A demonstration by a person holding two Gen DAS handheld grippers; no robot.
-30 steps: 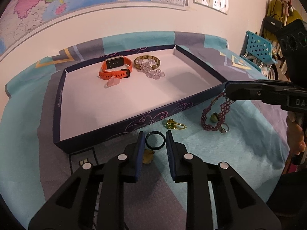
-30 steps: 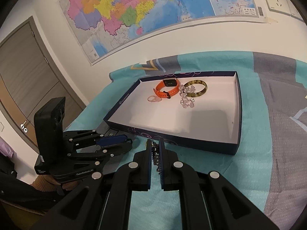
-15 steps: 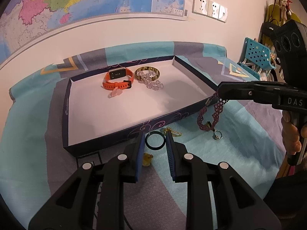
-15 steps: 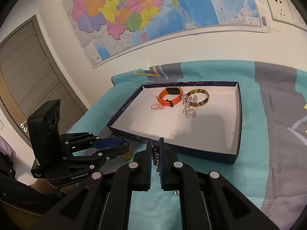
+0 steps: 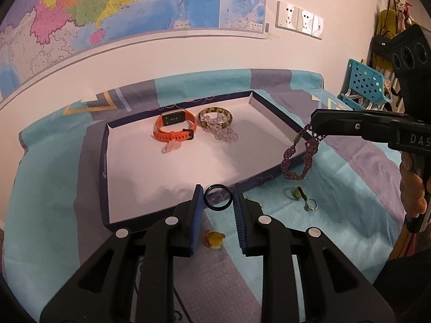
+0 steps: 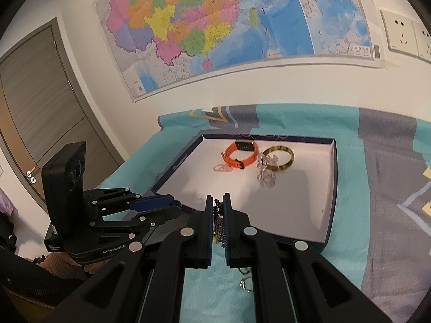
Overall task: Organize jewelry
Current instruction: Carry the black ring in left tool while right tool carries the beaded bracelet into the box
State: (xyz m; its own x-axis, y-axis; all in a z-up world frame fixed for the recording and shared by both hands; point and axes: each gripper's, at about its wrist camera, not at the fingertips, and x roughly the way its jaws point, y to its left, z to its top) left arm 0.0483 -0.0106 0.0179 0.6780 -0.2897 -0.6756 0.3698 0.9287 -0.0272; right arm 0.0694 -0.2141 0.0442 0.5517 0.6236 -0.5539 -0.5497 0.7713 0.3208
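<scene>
Gripping a black ring (image 5: 217,201) over the tray's (image 5: 105,161) near edge, the left tool (image 5: 217,204) stays beside the right tool (image 6: 218,216), which pinches a hanging purple beaded necklace (image 5: 299,158).

A multicoloured wall map (image 6: 229,27) occupies the 12 o'clock area of the right wrist view. White wall sockets (image 5: 299,20) sit at 1 o'clock in the left wrist view. A grey-brown door (image 6: 40,102) stands at 9 o'clock. A blue perforated basket (image 5: 363,83) is at 2 o'clock. A teal-and-grey patterned cloth (image 5: 54,175) covers the bench.
</scene>
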